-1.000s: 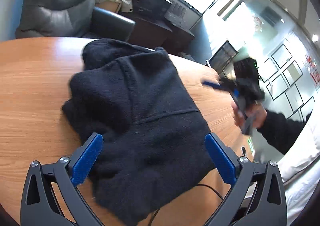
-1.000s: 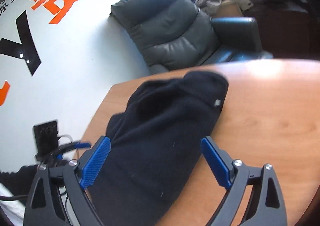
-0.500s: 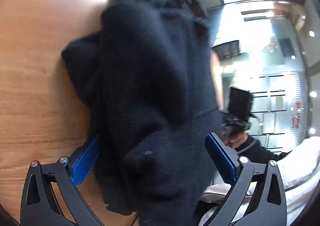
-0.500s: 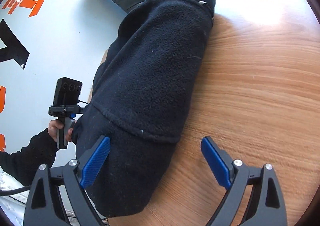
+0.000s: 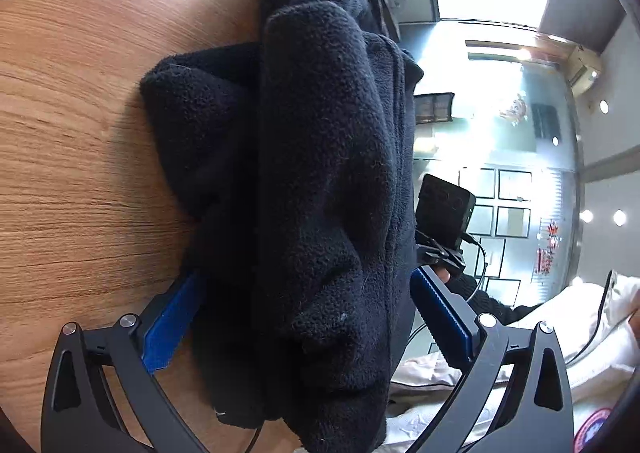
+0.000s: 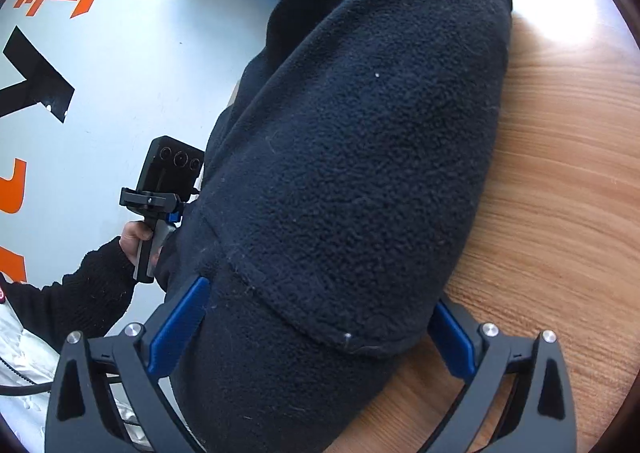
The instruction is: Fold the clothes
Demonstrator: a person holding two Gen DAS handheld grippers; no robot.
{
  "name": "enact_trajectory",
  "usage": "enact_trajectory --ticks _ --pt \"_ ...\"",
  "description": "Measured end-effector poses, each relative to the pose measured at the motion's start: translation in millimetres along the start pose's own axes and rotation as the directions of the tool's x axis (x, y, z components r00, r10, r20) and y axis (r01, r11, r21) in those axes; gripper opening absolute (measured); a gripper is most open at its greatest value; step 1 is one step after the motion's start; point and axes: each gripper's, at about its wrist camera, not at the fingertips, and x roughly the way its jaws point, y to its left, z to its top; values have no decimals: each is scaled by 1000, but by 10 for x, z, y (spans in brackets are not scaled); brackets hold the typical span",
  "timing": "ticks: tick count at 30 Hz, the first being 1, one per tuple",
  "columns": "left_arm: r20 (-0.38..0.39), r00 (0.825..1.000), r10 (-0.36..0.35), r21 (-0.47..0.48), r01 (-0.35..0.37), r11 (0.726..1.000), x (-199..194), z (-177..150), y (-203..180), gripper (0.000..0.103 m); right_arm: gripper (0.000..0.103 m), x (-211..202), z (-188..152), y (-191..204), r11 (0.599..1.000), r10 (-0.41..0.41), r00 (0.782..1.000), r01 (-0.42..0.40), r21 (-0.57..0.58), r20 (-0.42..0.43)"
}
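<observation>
A dark navy fleece garment point(image 5: 320, 181) lies bunched in thick layers on the wooden surface point(image 5: 80, 157), filling the centre of both wrist views and hanging over the surface edge at the lower part of each frame. The left gripper point(image 5: 308, 317) and the right gripper point(image 6: 316, 329) each hold their blue-padded jaws spread wide, straddling the cloth without pinching it. The fleece looks soft, limp, light and grippy rather than slippery, so it probably sags from any hold; the stitched hem seam point(image 6: 280, 301) near the right gripper seems the firmest purchase.
</observation>
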Motion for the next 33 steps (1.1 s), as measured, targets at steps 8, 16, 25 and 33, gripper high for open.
enact_trajectory --ticks 8,16,25,33 --pt "37 999 19 -17 -19 1000 313 94 -150 102 92 -128 -83 28 997 -79 997 80 -15 13" --pt "47 998 48 40 -50 998 513 44 -339 56 65 -403 -335 44 995 -101 994 101 -6 27" --pt "108 993 53 169 -70 983 479 -69 -897 45 51 -729 -732 464 972 -203 978 208 -113 54" --pt "254 961 112 197 -165 966 -282 -275 -1212 45 50 -839 -842 1251 946 -161 983 178 -272 85"
